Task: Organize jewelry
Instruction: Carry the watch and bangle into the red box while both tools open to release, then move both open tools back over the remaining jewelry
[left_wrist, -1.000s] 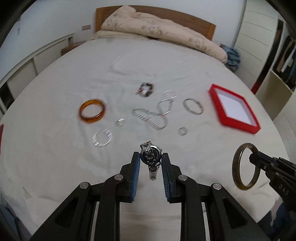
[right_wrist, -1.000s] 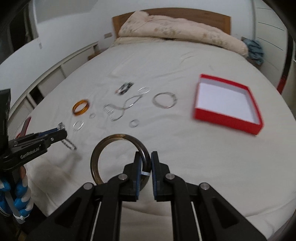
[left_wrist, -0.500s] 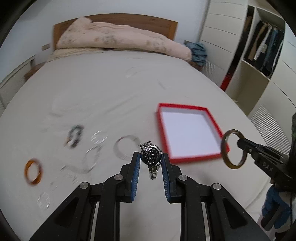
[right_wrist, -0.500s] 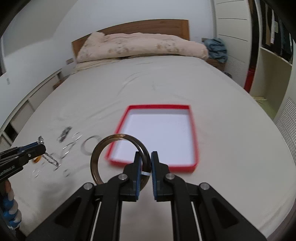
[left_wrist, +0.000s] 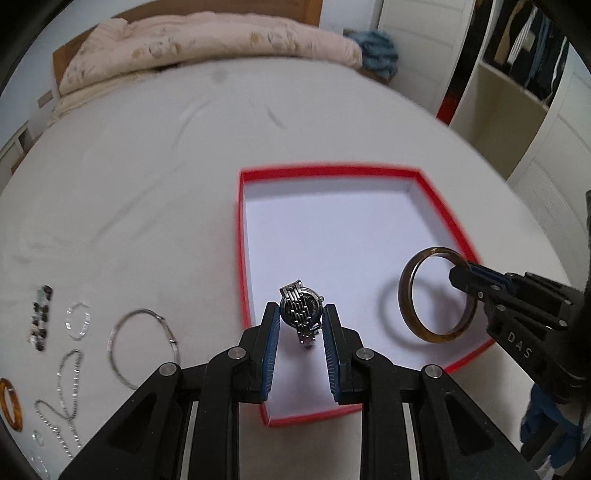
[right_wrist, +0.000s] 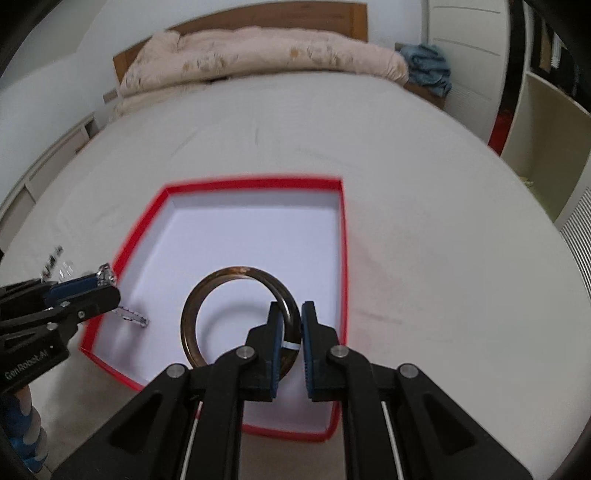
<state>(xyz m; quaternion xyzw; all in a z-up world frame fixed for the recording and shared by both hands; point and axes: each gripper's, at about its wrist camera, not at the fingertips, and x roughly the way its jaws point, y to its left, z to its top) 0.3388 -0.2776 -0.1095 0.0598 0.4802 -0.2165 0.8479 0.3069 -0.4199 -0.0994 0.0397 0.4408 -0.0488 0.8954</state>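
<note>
Watch (left_wrist: 301, 312) pinched by left gripper (left_wrist: 300, 347), bangle (right_wrist: 238, 317) by right gripper (right_wrist: 292, 341); only left view shows loose bracelets (left_wrist: 142, 347).

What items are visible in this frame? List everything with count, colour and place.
Red cardboard box: 1, red with white inside, on bed, nothing resting in it.
Silver metal watch: 1, in left gripper over box.
Brown bangle: 1, in right gripper over box.
Silver hoop bangle: 1, on sheet left of box.
Silver chain necklace: 1, far left.
Dark bead bracelet: 1, far left.
Amber bangle: 1, left edge.
Beige duvet: 1, at headboard.
Left gripper: black, blue pads.
Right gripper: same.
</note>
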